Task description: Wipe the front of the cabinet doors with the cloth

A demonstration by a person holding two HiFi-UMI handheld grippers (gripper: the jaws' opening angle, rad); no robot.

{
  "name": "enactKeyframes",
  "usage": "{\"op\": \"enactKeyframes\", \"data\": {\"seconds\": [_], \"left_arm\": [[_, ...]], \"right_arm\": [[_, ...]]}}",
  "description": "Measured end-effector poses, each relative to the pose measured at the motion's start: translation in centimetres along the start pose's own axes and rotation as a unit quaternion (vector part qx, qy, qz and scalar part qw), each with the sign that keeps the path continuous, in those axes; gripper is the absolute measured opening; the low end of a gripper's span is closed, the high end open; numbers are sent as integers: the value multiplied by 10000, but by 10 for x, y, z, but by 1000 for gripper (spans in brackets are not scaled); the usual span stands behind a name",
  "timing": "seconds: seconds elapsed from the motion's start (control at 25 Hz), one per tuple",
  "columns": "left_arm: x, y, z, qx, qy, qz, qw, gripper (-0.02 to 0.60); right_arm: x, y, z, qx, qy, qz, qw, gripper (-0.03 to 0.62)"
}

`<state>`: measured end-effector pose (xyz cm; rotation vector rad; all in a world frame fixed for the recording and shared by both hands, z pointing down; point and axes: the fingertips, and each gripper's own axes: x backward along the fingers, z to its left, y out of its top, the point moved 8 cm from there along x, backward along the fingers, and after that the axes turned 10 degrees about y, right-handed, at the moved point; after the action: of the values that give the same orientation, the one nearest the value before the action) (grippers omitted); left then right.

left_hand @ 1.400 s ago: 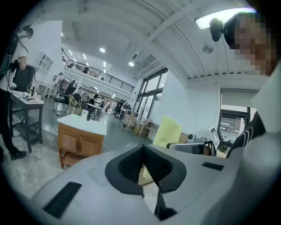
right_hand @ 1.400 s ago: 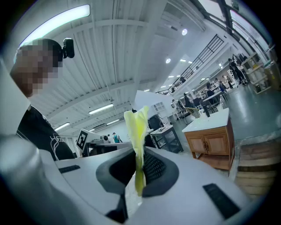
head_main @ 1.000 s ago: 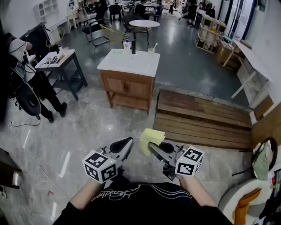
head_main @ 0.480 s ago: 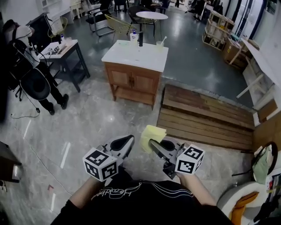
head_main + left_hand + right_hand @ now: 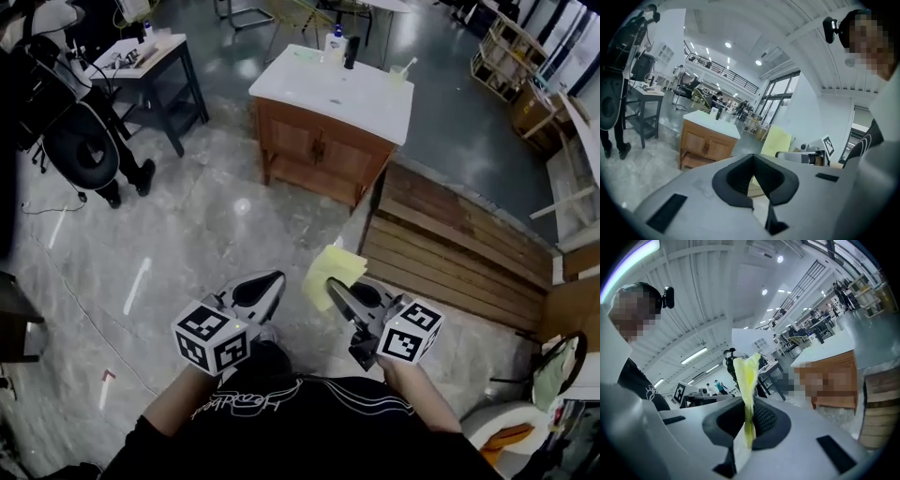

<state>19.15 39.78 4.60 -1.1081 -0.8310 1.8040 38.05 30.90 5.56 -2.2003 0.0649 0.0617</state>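
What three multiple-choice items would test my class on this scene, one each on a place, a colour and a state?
1. Where does the wooden cabinet stand?
A. On a chair
B. On a desk
C. On the floor ahead, beside the slatted platform

2. What colour is the cloth?
A. Yellow
B. Blue
C. Red

3. What state is the right gripper in?
A. Open and empty
B. Shut on the cloth
C. Shut on a bottle

Answers:
1 C: the head view shows it on the grey floor, left of the platform.
2 A: it is yellow in every view.
3 B: its jaws pinch the cloth.
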Motion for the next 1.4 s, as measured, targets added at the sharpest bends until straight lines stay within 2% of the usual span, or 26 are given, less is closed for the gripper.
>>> {"op": "enactKeyframes", "data": {"seconds": [0.36, 0.64, 0.92, 1.24, 1.4], "left_arm": [[-7, 29, 151, 305, 438, 149, 9985, 6], [-37, 39, 214, 366, 559, 215, 9975, 6], [-105, 50, 266, 488, 623, 448, 9959, 6], [-208, 109, 346, 452, 745, 539, 9947, 6], [-249, 123, 375, 446, 745, 533, 9948, 6]], "right_arm": [[-136, 15, -54, -191, -79, 255, 9995, 41], [-189, 25, -99, -68, -367, 340, 9987, 41], [-229, 40, -179, -219, -485, 328, 9980, 41], [-290, 100, -300, -285, -605, 326, 9972, 41], [-315, 119, -345, -205, -641, 339, 9972, 41]]}}
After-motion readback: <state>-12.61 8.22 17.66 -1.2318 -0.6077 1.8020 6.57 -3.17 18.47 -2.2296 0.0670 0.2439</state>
